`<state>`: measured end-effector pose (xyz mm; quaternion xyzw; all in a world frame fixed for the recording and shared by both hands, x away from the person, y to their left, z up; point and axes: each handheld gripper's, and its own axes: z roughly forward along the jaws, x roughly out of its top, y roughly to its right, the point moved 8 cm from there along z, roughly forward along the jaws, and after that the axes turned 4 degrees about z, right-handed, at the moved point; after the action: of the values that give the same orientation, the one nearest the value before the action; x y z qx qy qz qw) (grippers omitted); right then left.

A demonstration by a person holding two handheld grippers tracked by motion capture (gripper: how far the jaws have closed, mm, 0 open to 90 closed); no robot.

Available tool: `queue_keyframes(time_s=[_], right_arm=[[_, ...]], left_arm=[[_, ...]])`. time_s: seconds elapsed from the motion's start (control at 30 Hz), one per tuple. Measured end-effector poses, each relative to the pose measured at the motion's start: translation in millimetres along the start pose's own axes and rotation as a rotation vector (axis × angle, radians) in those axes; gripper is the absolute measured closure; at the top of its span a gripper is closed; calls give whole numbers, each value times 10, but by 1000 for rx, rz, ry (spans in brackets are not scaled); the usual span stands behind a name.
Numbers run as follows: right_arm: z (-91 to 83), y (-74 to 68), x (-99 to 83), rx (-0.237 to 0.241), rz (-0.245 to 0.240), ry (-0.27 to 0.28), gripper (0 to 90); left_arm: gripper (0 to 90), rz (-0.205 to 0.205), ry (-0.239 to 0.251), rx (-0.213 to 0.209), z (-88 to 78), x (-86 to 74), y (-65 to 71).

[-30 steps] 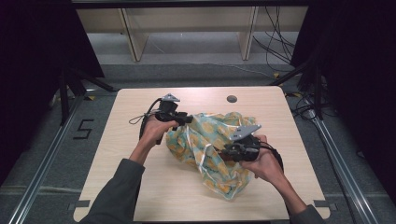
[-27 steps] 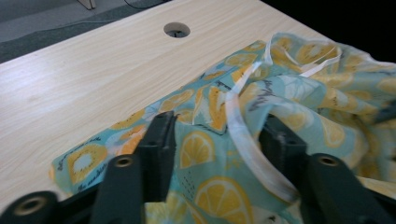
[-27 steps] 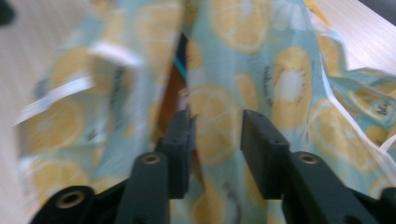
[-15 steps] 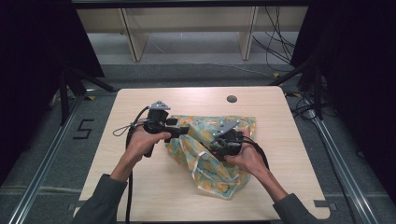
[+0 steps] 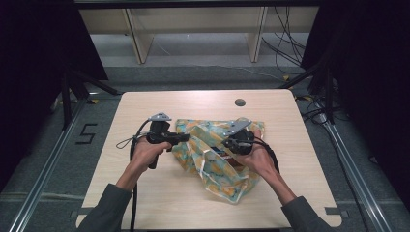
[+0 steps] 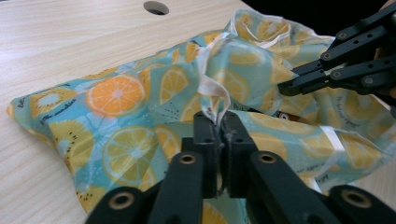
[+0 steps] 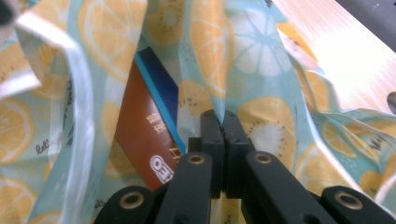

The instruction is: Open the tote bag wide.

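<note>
A plastic bag (image 5: 220,164) printed with lemons and oranges lies crumpled mid-table. My left gripper (image 5: 186,138) meets it from the left. Its jaws have just been closing, and in the left gripper view the left gripper (image 6: 219,125) is shut on the bag's (image 6: 116,95) white-edged rim. My right gripper (image 5: 227,144) comes in from the right and also appears across the bag in the left gripper view (image 6: 290,87). Its jaws have just been closing too, and the right gripper (image 7: 223,122) is shut on a fold of the bag (image 7: 264,116). A brown and blue packet (image 7: 144,135) lies inside.
The light wooden table (image 5: 145,193) has a round cable hole (image 5: 240,102) near its far edge, also seen in the left gripper view (image 6: 156,7). Wooden shelving (image 5: 193,29) stands beyond it, with dark curtains at both sides. Cables trail from both grippers.
Both hands have shifted left over the table and drawn closer together. The bag has moved with them and lies lower and more spread out.
</note>
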<state>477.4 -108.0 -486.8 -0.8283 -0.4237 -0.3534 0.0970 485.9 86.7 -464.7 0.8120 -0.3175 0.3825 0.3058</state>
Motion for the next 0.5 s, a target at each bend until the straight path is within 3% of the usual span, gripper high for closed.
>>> queue_keyframes(time_s=[0.07,0.23,0.4,0.5], right_arm=[[-13,17,-4,14,8,4,900],[-27,155,-27,-16,33,9,900],[-26,322,-39,-25,91,19,900],[-30,475,-2,-62,144,45,900]], left_arm=[[875,-1,8,-9,-42,-15,-20],[876,9,0,-11,-139,-112,-49],[882,51,-67,6,-161,-395,-60],[882,64,-134,10,-108,-624,-81]])
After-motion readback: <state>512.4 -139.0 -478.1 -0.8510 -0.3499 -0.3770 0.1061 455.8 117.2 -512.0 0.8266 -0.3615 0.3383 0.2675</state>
